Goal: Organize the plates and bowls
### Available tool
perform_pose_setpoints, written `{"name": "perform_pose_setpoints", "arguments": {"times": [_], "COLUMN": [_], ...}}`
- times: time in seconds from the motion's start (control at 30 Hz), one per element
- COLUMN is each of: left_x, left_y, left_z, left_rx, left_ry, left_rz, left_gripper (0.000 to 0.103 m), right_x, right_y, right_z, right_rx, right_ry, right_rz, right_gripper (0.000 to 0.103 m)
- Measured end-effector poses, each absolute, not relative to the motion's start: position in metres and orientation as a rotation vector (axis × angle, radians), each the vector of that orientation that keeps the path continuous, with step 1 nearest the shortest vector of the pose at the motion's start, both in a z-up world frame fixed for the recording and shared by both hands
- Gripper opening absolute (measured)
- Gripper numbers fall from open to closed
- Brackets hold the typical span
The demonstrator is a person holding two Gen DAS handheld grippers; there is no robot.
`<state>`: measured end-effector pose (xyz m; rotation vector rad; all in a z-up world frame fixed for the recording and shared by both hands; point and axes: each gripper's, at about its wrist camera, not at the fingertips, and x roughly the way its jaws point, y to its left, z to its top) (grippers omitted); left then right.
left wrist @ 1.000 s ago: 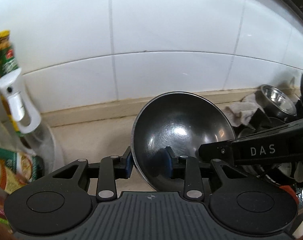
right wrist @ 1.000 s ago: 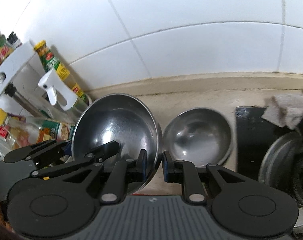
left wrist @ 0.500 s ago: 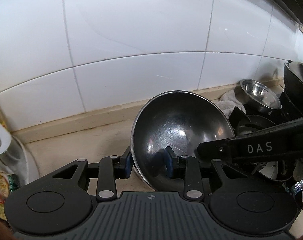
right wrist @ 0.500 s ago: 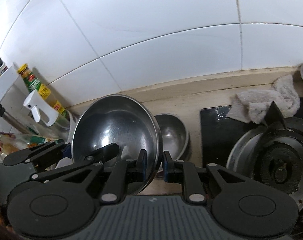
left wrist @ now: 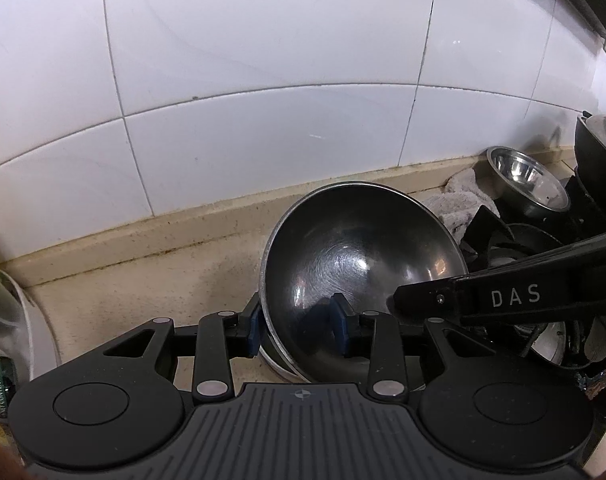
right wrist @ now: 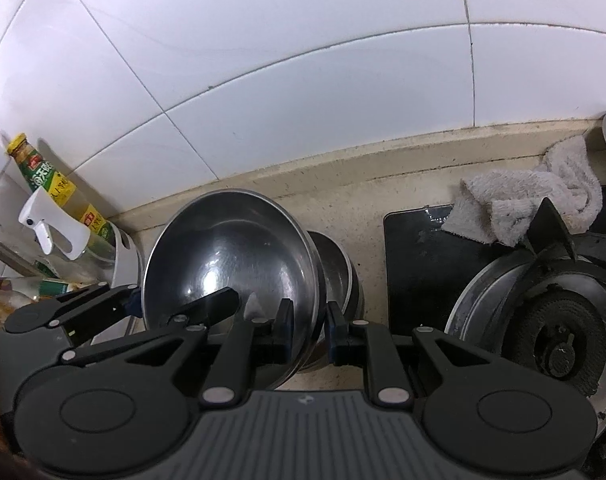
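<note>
Altogether three steel bowls [right wrist: 231, 252] [right wrist: 337, 268] [left wrist: 523, 176], one rag [right wrist: 531, 196].

1. Both views are evenly and fairly brightly lit; the white tiled wall [left wrist: 263, 80] takes a soft, cool light with no hard hotspot.
2. Glare sits inside the large steel bowl [left wrist: 355, 256] as small bright patches, and a white highlight shows on the same bowl [right wrist: 211, 280] in the right wrist view.
3. The small bowl [left wrist: 523, 176] at the far right gleams too.
4. Fisheye bending curves the grout lines, and dark vignette cuts the upper corners.
5. Focus is sharp throughout; no motion blur shows.
6. The stove burner [right wrist: 559, 344] area is darker.
</note>
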<state>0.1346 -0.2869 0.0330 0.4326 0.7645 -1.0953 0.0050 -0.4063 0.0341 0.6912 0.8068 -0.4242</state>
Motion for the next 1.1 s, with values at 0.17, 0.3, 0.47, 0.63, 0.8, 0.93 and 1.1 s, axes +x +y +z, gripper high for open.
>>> {"name": "perform_pose_setpoints", "arguments": {"times": [0.17,0.3,0.47,0.63,0.8,0.93,1.1], "left_x": [0.139,0.143,0.146,0.153,0.159,0.159,0.152], "left_y": [-0.292,-0.296,-0.3,-0.296,-0.28,-0.259,-0.239], "left_z": [0.025,0.019,0.012,0.012,0.018,0.023,0.018], "left_rx": [0.44,0.446,0.45,0.44,0.43,0.43,0.486], "left_ry": [0.787,0.804,0.828,0.834,0.803,0.732,0.651], "left_rz": [-1.096,-1.099,-1.104,-1.088,-1.085,-1.133,-1.266], "left_gripper": [0.041,0.041,0.042,0.042,0.043,0.053,0.076], "right_x": [0.011,0.015,0.02,0.028,0.027,0.019,0.019], "right_y": [-0.41,-0.415,-0.416,-0.414,-0.414,-0.42,-0.426], "right_z": [0.028,0.022,0.02,0.019,0.016,0.02,0.016], "right_rx": [0.699,0.7,0.655,0.584,0.558,0.566,0.592], "right_ry": [0.827,0.842,0.854,0.878,0.904,0.876,0.874], "right_rz": [-0.429,-0.43,-0.447,-0.456,-0.469,-0.475,-0.411], "right_gripper": [0.015,0.015,0.015,0.018,0.024,0.028,0.047]}}
